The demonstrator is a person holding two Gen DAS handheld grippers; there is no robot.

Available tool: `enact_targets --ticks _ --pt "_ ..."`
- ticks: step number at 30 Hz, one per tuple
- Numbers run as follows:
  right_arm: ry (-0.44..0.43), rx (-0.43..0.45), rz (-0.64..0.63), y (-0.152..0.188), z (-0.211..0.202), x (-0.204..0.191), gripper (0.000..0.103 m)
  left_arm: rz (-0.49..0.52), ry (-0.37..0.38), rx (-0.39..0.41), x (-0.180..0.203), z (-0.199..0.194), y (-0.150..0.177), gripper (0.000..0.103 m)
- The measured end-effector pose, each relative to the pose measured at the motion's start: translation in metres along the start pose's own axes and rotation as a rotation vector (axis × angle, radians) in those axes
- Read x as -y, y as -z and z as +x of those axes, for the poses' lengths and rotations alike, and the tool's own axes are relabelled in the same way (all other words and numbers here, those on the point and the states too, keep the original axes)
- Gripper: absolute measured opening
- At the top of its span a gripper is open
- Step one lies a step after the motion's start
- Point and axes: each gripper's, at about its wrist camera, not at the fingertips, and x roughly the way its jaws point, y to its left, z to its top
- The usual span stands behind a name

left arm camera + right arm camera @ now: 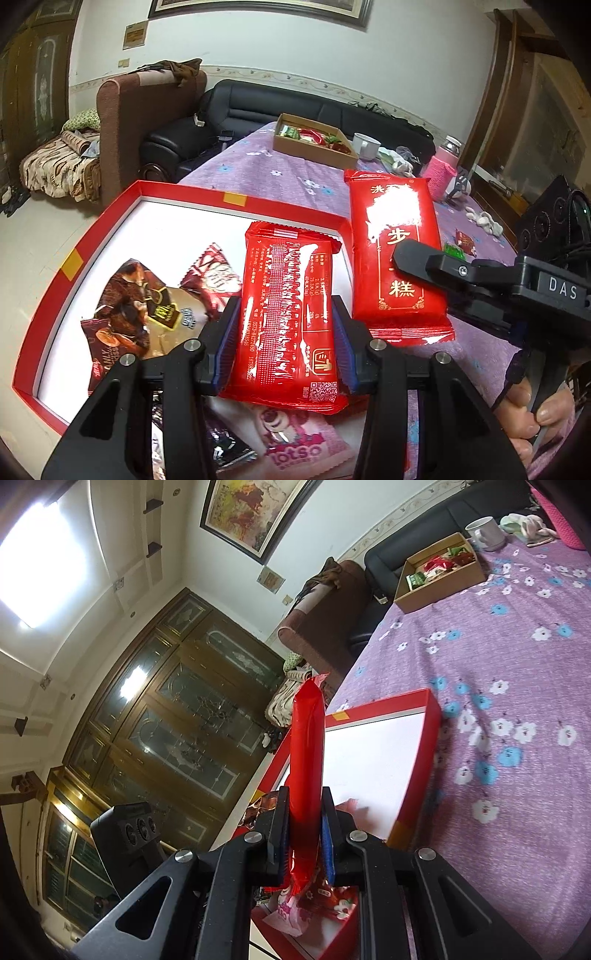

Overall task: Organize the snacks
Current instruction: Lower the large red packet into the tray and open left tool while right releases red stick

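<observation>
Purple floral surface (pixel 295 177), red tray (pixel 177 194) at 9 o'clock, left claw (pixel 286 345) clamped on a red packet (pixel 286 314), right claw (pixel 304 834) clamped on another red packet (pixel 306 746) edge-on

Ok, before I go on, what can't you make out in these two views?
- Left wrist view: glare washes out the upper label of the right gripper's red packet.
- Left wrist view: the left gripper and its red packet cover snacks in the red box.
- Right wrist view: the held packet shows edge-on, so its print is unreadable.
</observation>
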Motion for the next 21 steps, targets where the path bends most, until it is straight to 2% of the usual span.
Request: enact_targets --ticks 9,21 --pt "0.002 -0.044 -0.027 -0.001 0.028 -0.013 0.015 -0.031 -0.016 0.0 -0.017 0.0 -0.002 0.045" --pt "-0.014 -0.087 -0.068 -0.006 0.064 -0.031 0.017 -0.062 -0.08 0.01 -0.039 0.0 -0.011 0.045"
